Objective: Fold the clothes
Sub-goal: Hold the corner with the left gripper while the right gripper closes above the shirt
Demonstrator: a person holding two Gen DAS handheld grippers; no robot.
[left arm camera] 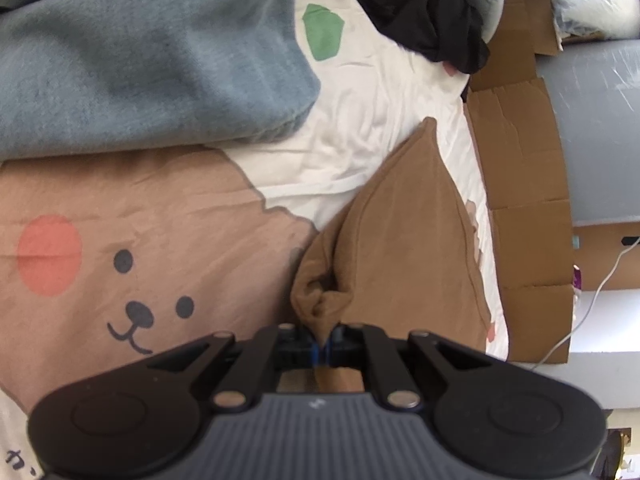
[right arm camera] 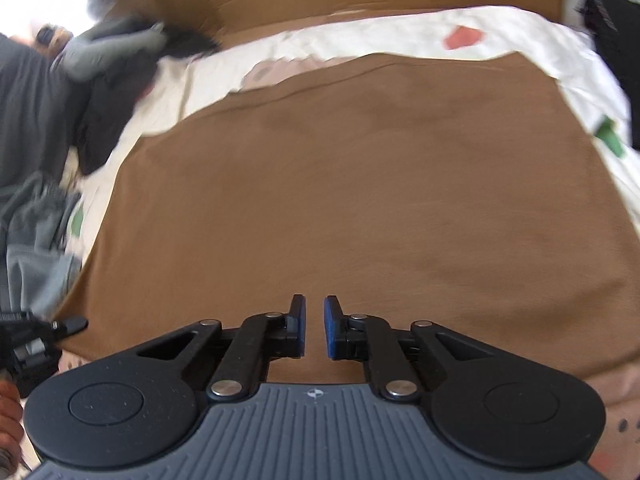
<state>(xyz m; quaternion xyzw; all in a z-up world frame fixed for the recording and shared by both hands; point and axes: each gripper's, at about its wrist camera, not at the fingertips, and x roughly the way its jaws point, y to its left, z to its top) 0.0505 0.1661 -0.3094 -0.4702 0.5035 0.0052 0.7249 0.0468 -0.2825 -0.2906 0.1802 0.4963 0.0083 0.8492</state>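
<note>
The left gripper (left arm camera: 323, 340) pinches a corner of the brown cloth (right arm camera: 360, 184) while the right gripper (right arm camera: 315, 330) hangs just above it, fingers a little apart and holding nothing — the fold is only beginning, so next it must grab an edge.

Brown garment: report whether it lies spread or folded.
Mostly spread: the brown garment lies broad and flat over the bedsheet, one corner bunched in the shut left gripper.
</note>
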